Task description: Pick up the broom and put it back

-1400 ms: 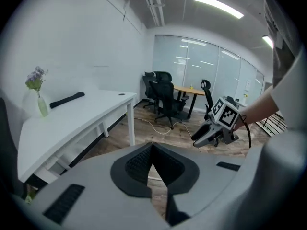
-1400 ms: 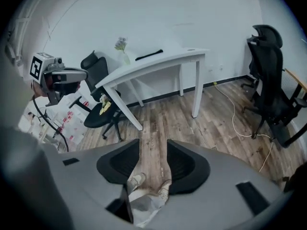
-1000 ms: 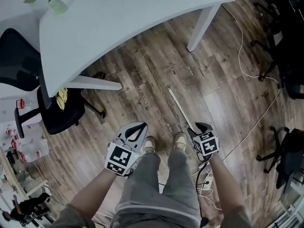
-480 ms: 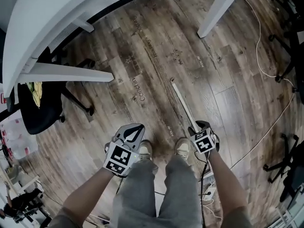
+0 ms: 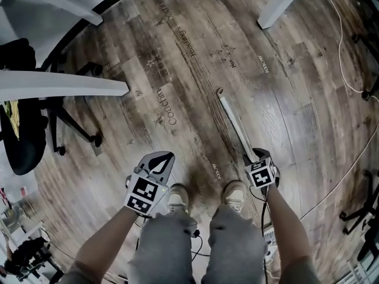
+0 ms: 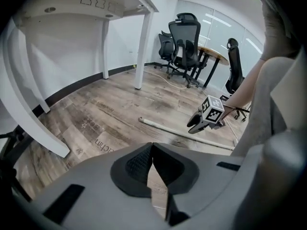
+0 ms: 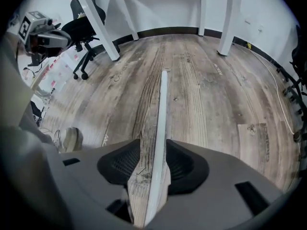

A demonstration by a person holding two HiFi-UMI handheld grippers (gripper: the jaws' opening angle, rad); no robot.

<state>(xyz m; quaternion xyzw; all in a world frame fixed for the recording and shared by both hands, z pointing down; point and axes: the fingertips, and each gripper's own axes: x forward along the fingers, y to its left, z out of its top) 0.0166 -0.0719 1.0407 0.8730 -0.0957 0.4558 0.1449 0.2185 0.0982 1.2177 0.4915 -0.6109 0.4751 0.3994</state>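
Observation:
The broom's pale handle (image 5: 235,125) lies flat on the wood floor and points away from me. Its brush end is hidden. My right gripper (image 5: 253,157) sits over the handle's near end. In the right gripper view the handle (image 7: 162,114) runs between the jaws of that gripper (image 7: 153,157), which stand open, with floor showing between the left pad and the handle. My left gripper (image 5: 163,157) hovers over bare floor left of my feet, shut and holding nothing (image 6: 152,147). From the left gripper view the handle (image 6: 172,130) shows under the right gripper (image 6: 195,126).
White desk legs (image 5: 278,5) stand beyond the handle, with a white desk beam (image 5: 59,84) at the left. A black office chair (image 5: 23,129) is at the far left. A cable (image 5: 349,70) loops along the right. My shoes (image 5: 177,197) stand just behind the grippers.
The head view has dropped closer to the floor and the desk top has slid out of sight. Both grippers sit lower, the right one staying at the handle's near end.

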